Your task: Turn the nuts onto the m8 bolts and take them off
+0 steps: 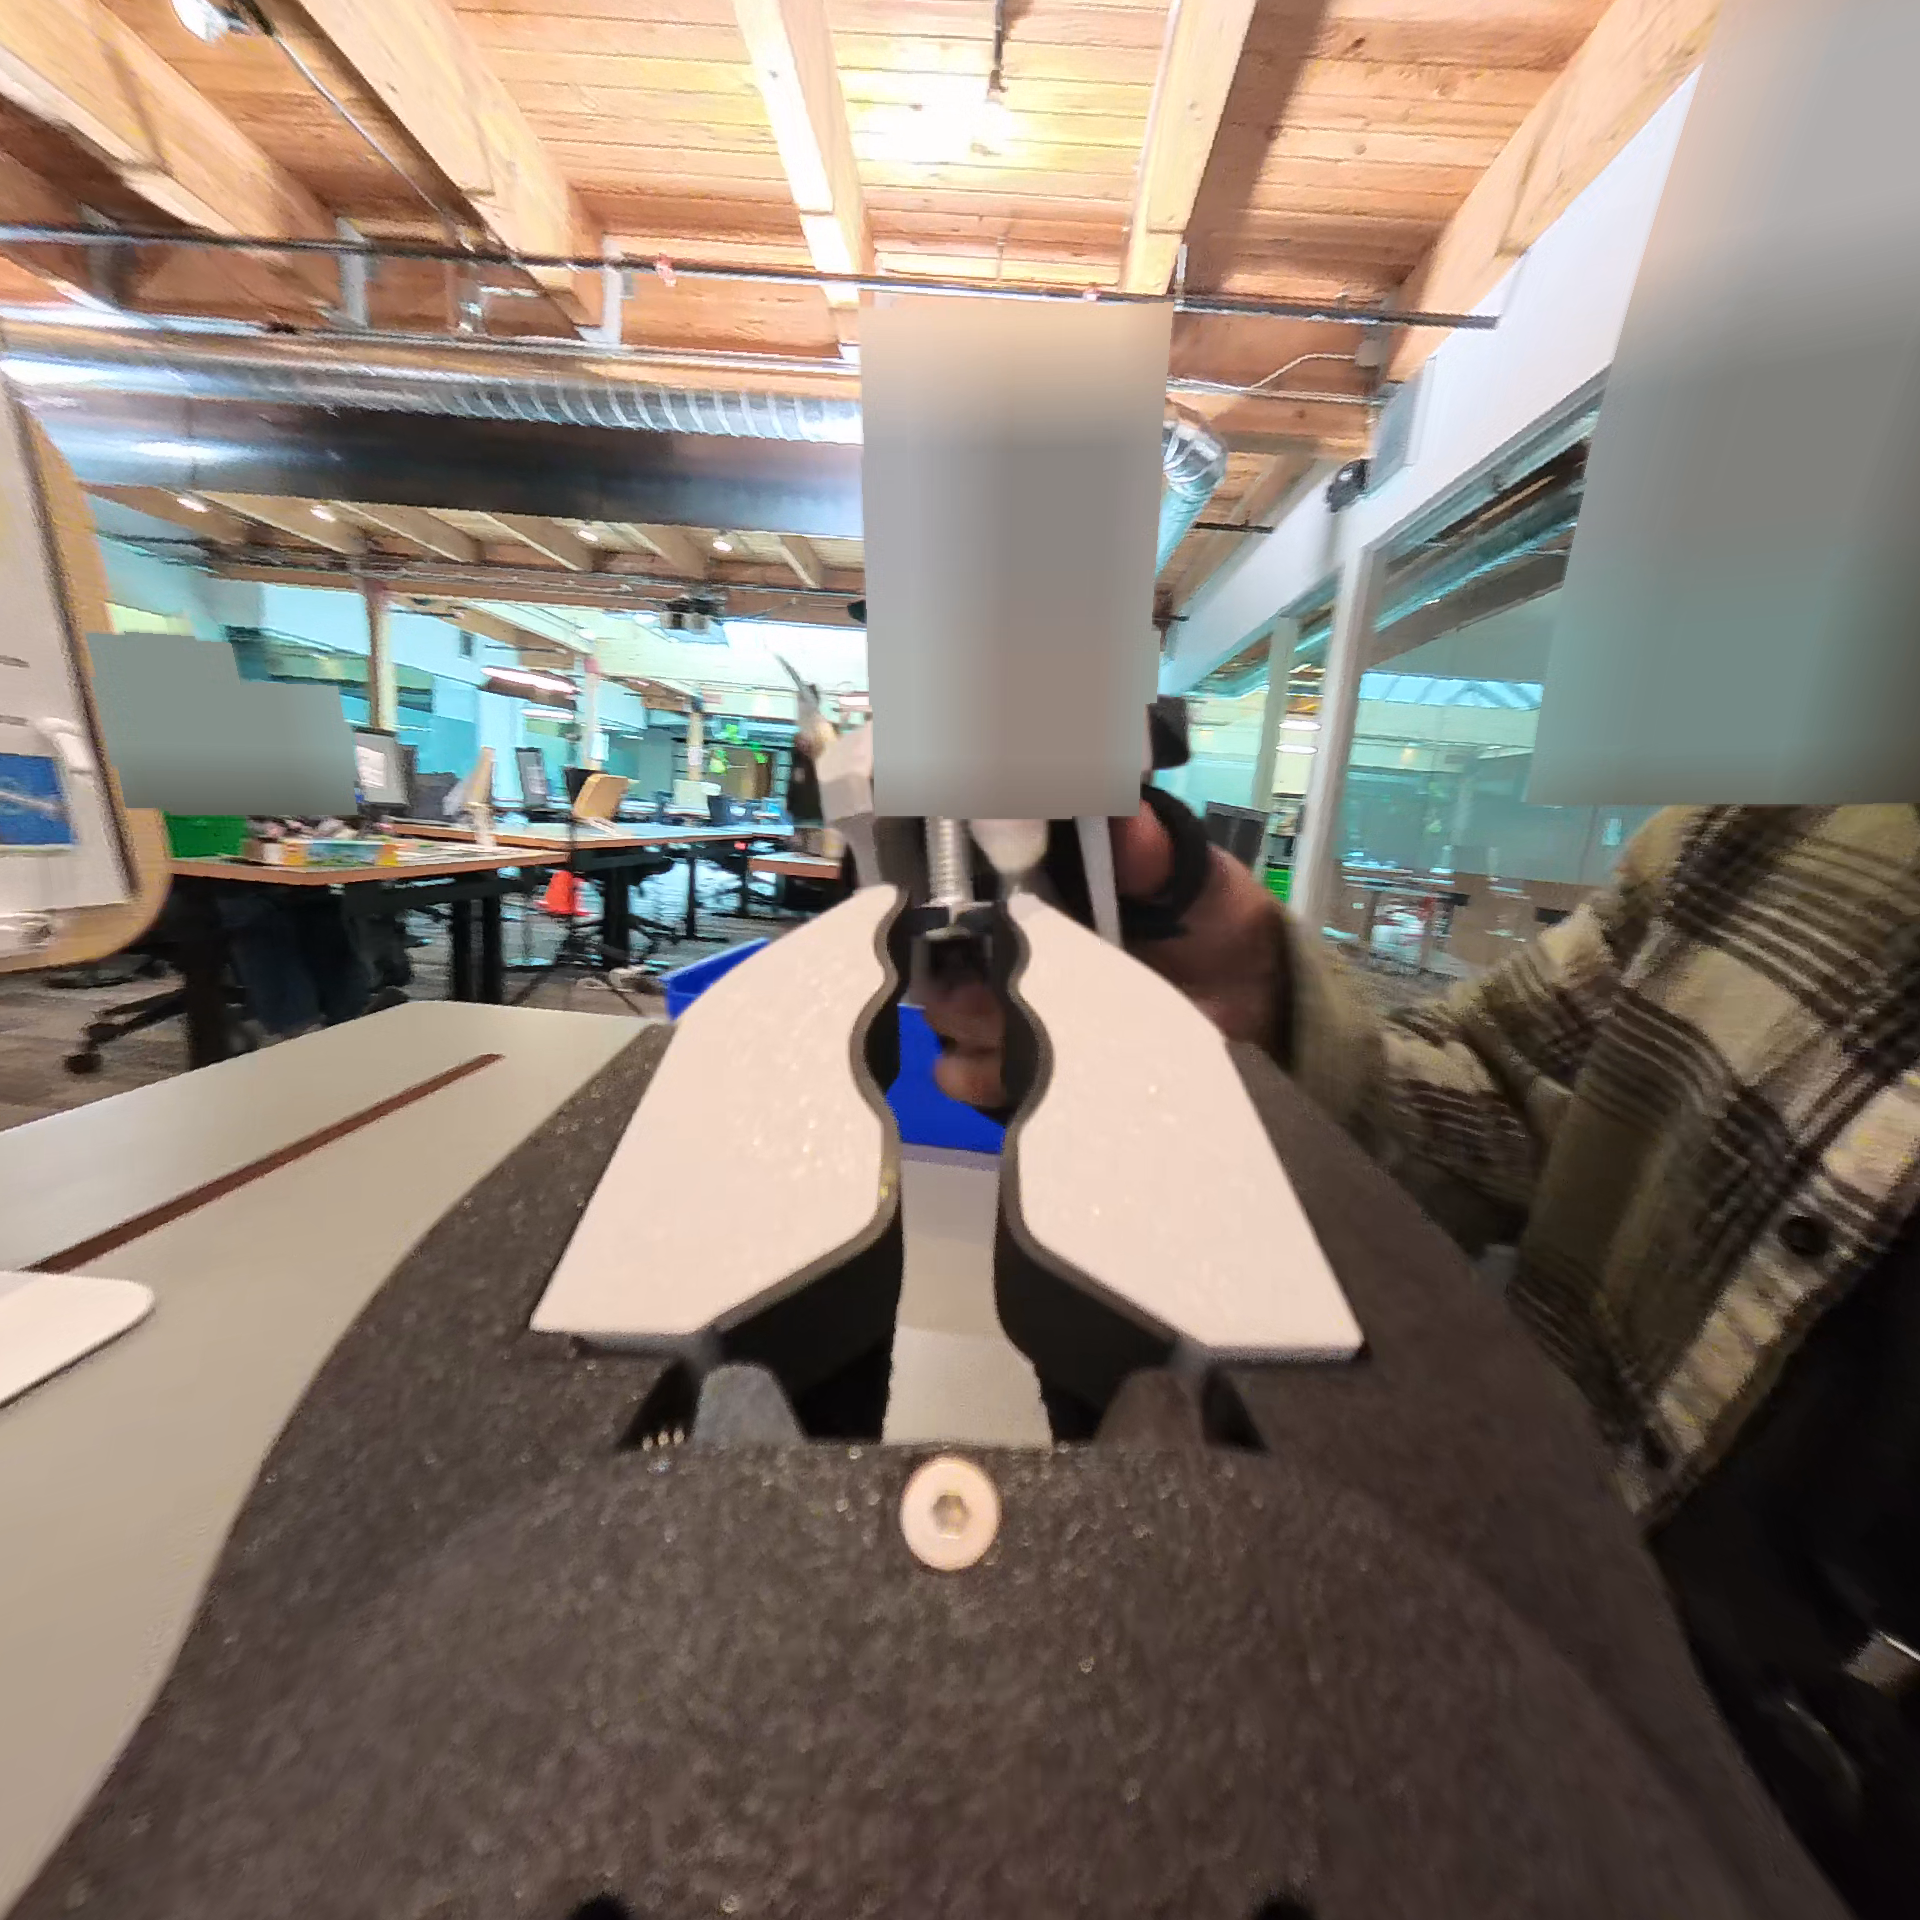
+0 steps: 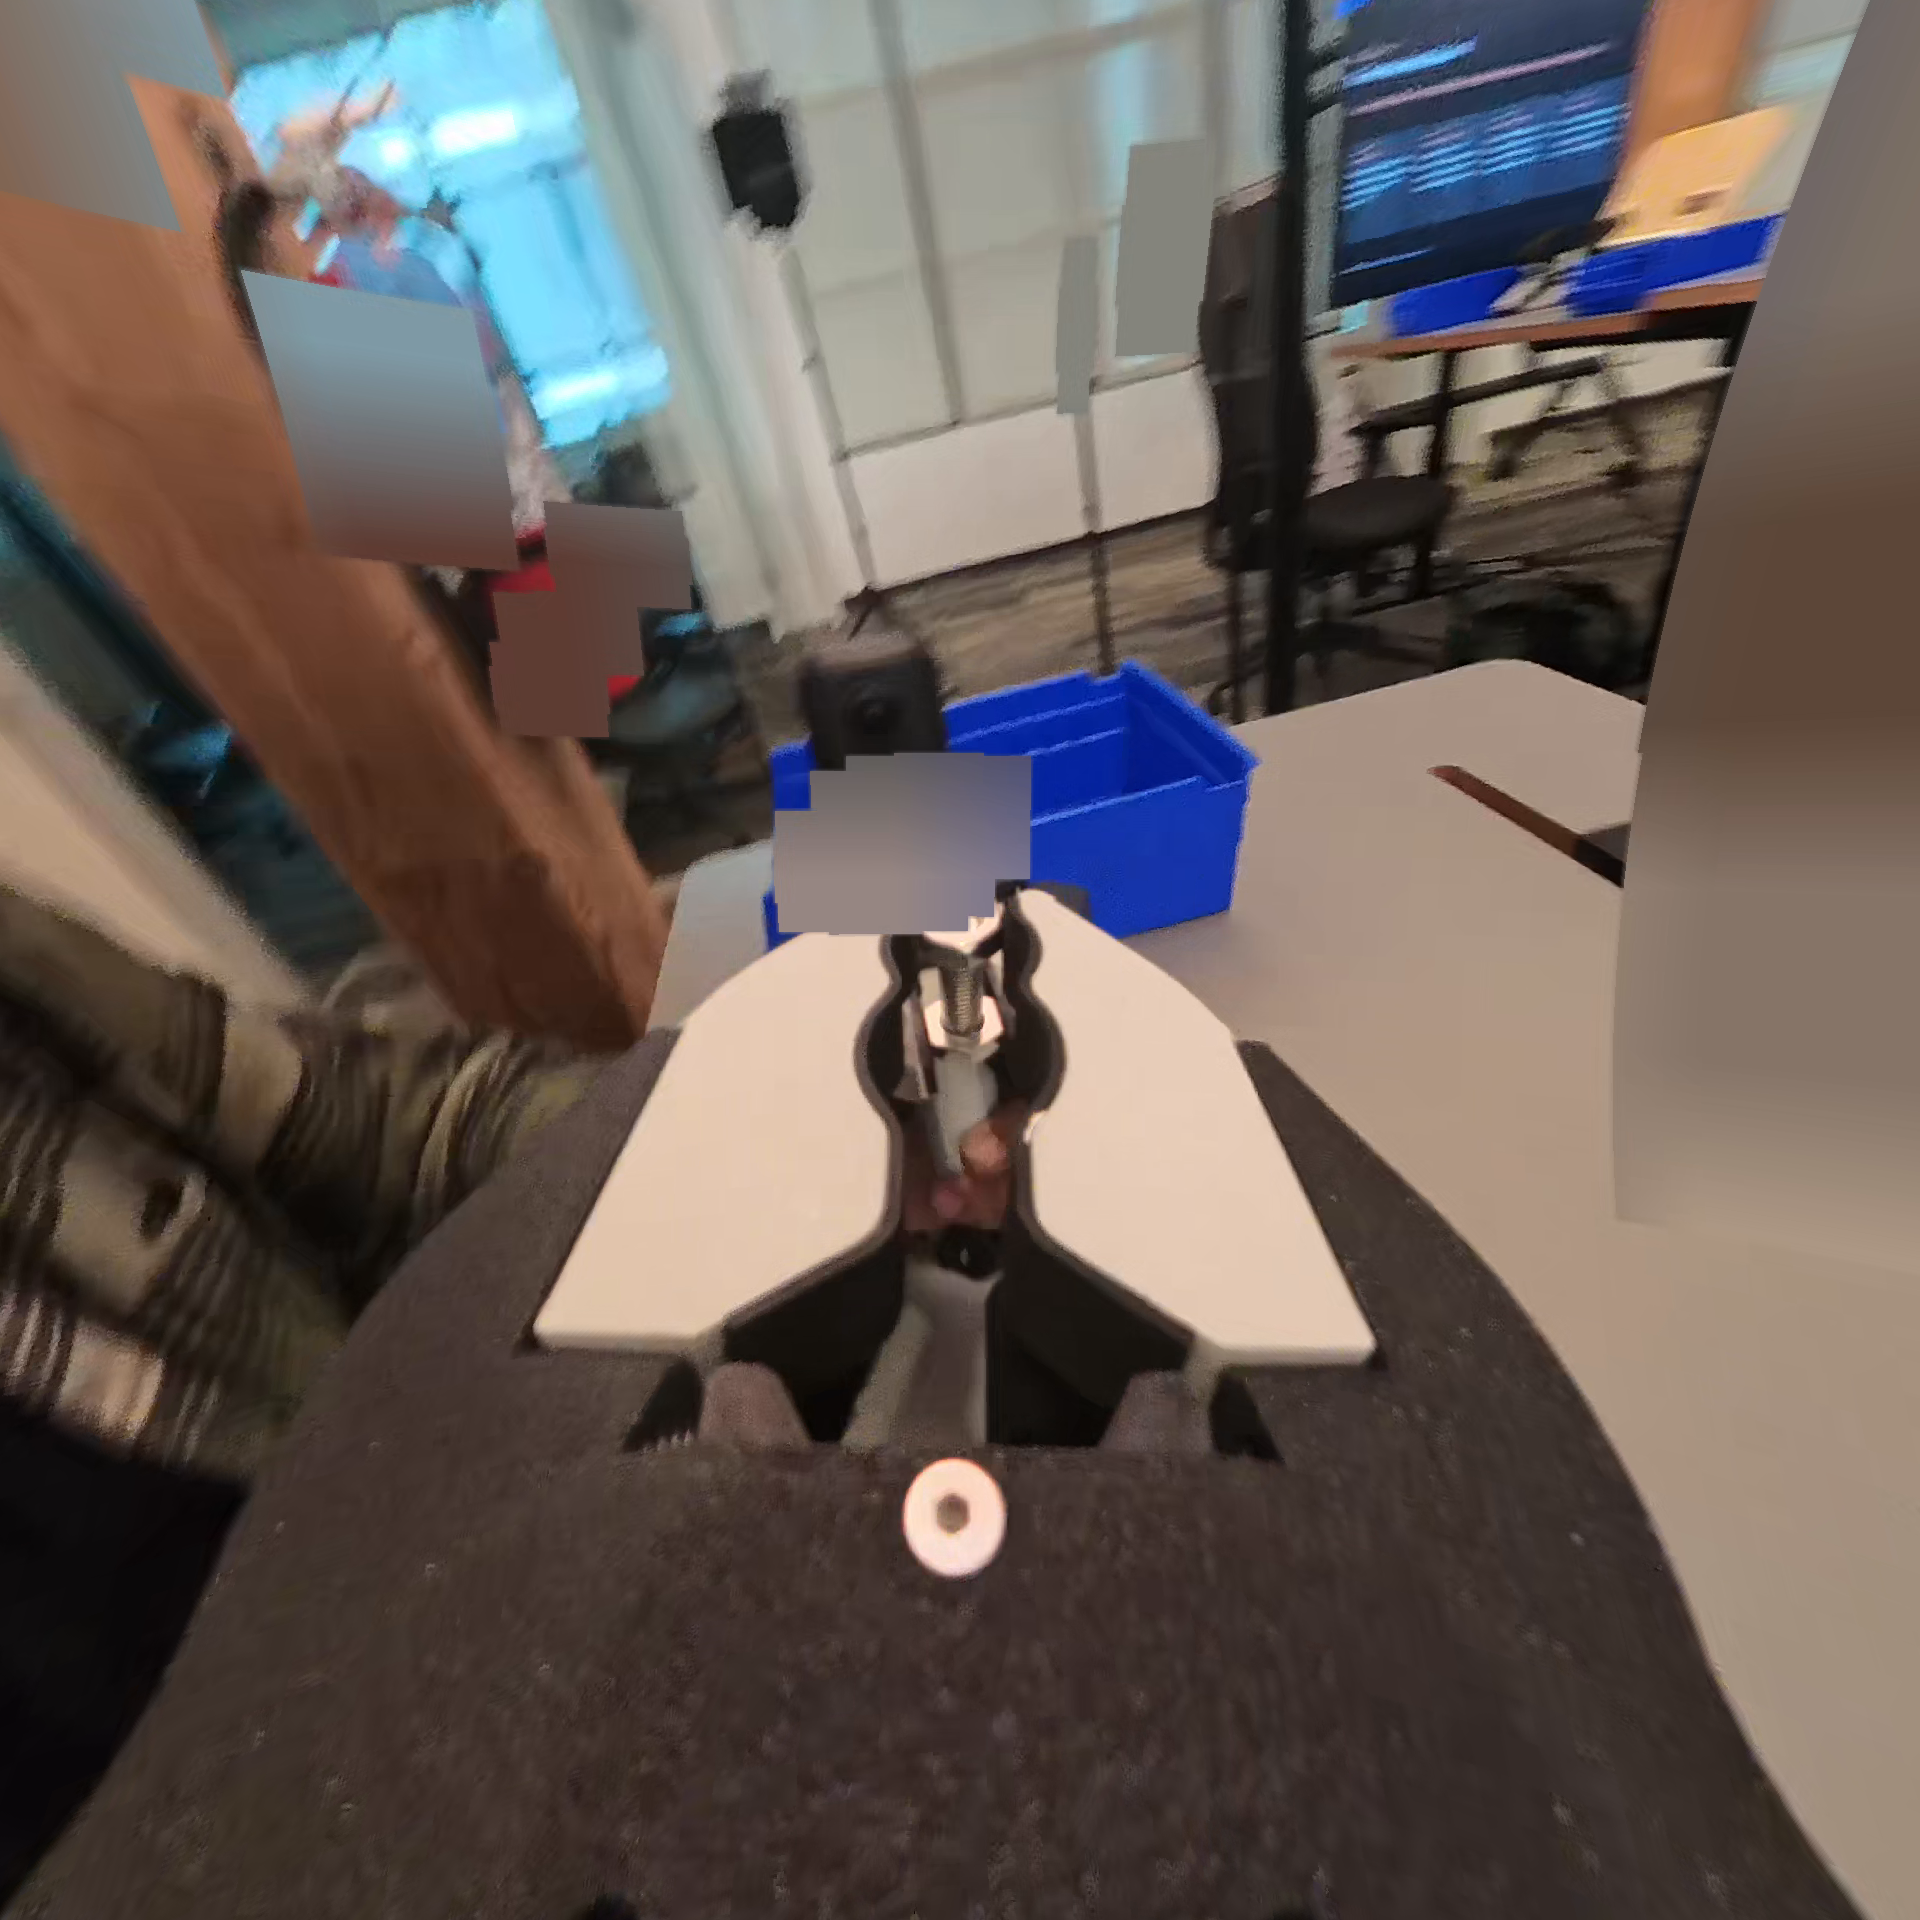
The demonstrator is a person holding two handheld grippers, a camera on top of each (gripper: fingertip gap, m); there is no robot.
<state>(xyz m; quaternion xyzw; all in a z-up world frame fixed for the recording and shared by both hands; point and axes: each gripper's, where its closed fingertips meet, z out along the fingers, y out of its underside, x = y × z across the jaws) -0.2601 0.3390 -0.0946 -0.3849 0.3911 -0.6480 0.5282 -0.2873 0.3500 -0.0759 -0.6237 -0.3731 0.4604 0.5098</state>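
Note:
In the left wrist view my left gripper [image 1: 951, 925] is shut on the head end of a silver bolt [image 1: 945, 868]. Its threaded shaft points away from me, towards the right gripper's white fingers [image 1: 1006, 847], which are partly hidden by a blurred patch. In the right wrist view my right gripper [image 2: 966, 1023] is shut on a silver hex nut [image 2: 968, 1031]. The nut sits on the bolt's thread [image 2: 966, 985]. Both grippers are held up above the grey table [image 2: 1403, 935], facing each other along the bolt.
A blue bin [image 2: 1132, 800] stands on the table behind the grippers and also shows in the left wrist view [image 1: 935, 1101]. A person's plaid sleeve [image 1: 1558, 1091] and hand [image 1: 1195, 935] are at the right. A dark slot [image 1: 260, 1143] runs across the table. The tips of both grippers are at nearly the same place.

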